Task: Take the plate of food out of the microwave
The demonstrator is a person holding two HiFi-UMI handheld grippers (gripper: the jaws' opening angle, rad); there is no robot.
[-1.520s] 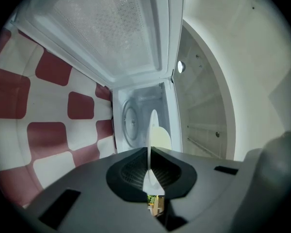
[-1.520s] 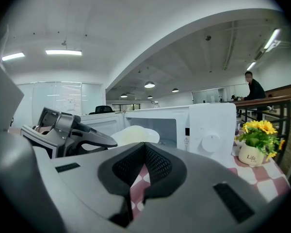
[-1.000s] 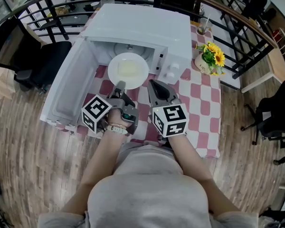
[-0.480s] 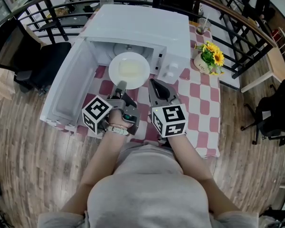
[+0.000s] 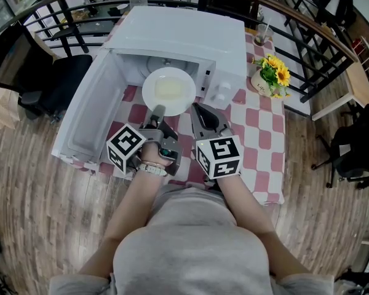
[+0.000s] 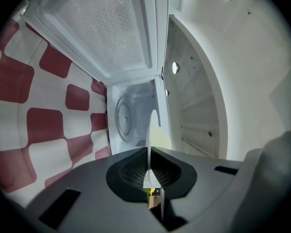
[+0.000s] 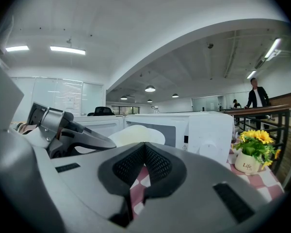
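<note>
White plate with pale yellowish food in its middle lies at the mouth of the white microwave, just above the centre of the head view. Its far part overlaps the open cavity and its near rim reaches out over the red-and-white checked tablecloth. The left gripper comes up from below the plate and pinches that near rim. In the left gripper view the plate shows edge-on as a thin upright line, with the two jaws of the left gripper pressed against it from either side. Beyond it, in the middle of that frame, the round turntable stands inside the cavity. The microwave door is swung wide open towards the left of the head view and fills the upper left of the left gripper view. The right gripper is just beside the left one, to the right of the plate and apart from it. The right gripper view shows its jaws pressed together with nothing between them; only checked cloth is seen past the tips. At the right of the head view a white pot of sunflowers stands on the tablecloth beside the microwave, and a black office chair is at the far left on the wooden floor.
</note>
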